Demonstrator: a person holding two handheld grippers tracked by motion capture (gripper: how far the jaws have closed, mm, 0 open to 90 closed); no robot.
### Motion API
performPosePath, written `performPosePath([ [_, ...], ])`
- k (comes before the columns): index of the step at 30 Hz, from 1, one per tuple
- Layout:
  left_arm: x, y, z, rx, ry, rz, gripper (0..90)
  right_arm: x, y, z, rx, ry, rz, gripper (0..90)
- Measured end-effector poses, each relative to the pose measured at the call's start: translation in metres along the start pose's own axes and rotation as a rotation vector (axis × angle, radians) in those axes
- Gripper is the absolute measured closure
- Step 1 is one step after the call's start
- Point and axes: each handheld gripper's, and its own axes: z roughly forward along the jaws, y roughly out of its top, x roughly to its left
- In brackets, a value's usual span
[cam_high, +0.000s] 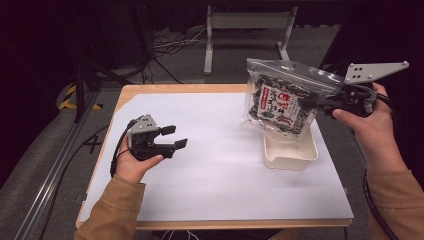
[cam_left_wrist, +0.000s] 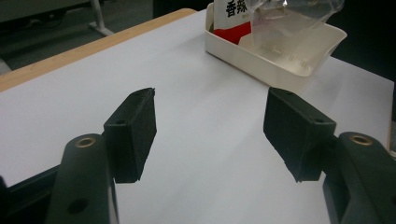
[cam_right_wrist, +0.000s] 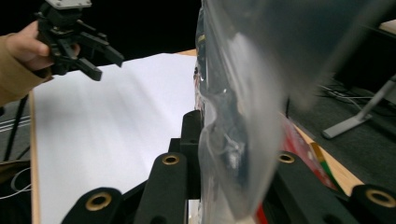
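My right claw (cam_high: 320, 103) pinches the bag (cam_high: 280, 100), seemingly by its edge, above the tray (cam_high: 292, 152); my left claw (cam_high: 175, 137) gapes wide, empty.

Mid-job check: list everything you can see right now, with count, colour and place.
Bag: one, clear plastic with dark contents and a red-and-white label, held in the air over the tray by its right edge.
Tray: one, cream, on the right of the sheet, under the bag.
Sheet: one, white, covering most of the table.
Table: one, light wood, edges showing round the sheet.
Stand: one, grey metal, on the floor beyond the table.
Cables: several, dark, on the floor at the back left.
Left gripper: one, black, above the sheet's left side, jaws open, nothing between them.
Right gripper: one, black with grey plate, shut on the bag.
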Motion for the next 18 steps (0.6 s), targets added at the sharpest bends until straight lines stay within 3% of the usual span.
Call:
performPosePath([
  [18, 0.007, -0.005, 0.002, 0.011, 0.017, -0.008, 35.1, -0.014, -0.021, -0.006, -0.011, -0.115, 0.075, 75.6],
])
